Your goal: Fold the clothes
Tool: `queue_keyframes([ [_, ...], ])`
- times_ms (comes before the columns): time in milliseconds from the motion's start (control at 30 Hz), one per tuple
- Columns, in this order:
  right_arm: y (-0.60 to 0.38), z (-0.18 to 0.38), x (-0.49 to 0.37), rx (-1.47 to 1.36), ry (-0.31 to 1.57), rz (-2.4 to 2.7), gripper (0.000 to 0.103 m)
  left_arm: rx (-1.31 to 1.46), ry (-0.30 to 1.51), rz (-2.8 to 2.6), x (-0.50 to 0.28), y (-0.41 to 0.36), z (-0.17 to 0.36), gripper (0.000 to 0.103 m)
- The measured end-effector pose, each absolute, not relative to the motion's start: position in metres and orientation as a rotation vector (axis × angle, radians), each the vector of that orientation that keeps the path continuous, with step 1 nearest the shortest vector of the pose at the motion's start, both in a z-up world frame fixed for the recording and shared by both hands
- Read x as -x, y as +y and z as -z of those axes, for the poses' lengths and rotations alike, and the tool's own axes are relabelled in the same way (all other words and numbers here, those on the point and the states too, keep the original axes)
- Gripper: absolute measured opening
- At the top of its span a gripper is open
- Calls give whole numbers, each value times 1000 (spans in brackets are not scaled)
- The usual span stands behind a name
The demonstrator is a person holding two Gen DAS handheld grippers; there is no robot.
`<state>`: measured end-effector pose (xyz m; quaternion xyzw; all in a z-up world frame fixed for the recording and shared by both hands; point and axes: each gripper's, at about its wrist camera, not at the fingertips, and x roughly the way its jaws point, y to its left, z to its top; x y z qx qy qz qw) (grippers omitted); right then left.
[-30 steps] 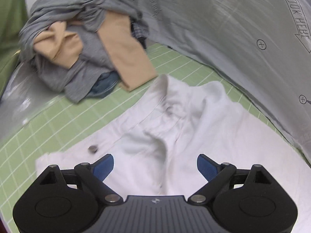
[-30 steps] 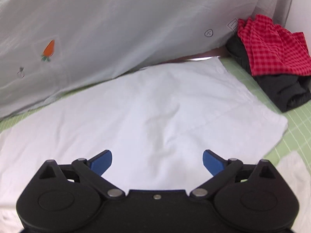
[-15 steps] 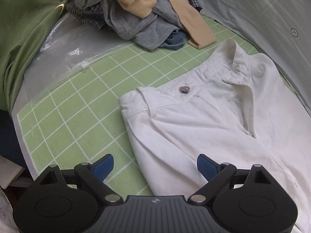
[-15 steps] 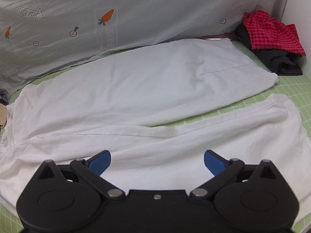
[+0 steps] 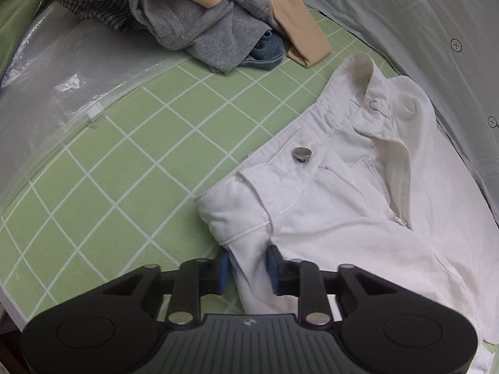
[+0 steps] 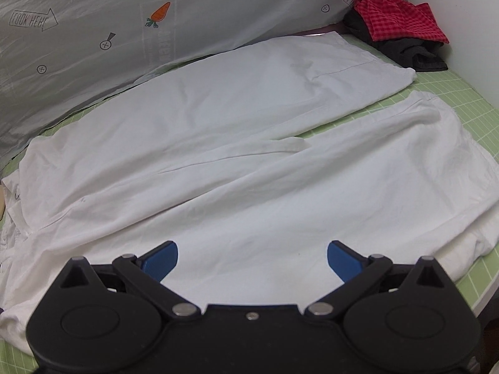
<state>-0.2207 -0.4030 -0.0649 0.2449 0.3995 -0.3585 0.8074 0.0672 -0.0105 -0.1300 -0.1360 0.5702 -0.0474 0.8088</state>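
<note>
Left gripper [image 5: 248, 269] jaws are pinching the near waistband corner of the white pants [image 5: 343, 205]; right gripper [image 6: 252, 257] jaws are spread wide over the legs.

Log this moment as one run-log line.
left gripper: shut on white trousers near waistband corner | right gripper: open, above trouser legs | trousers flat on green grid mat | fold not begun

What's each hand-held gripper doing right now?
Left hand-held gripper: closed on the waistband corner of the white trousers.
Right hand-held gripper: open, holding nothing, over the trouser legs.
</note>
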Motion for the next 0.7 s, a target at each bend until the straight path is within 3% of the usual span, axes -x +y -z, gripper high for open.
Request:
queue_keyframes([
  [67,-395,66,216,-539,848,775,103,312,1205,114,-70,-3,128,13],
  [300,-369,60,219,-514,838,730,103,418,1163,22,-86,38,126,12],
  [433,-380,59,239,-528,834,745,103,433,1169,-56,-81,37,120,27],
  [500,-396,59,251,-553,820,768,103,391,1154,-84,-70,28,113,43],
  [567,-415,58,264,-574,800,791,103,395,1125,-99,-53,21,107,66],
  [633,-435,56,275,-585,780,808,103,387,1101,-108,-38,11,100,77],
  [700,-456,56,285,-589,770,823,103,355,1083,-107,-25,-6,94,80],
])
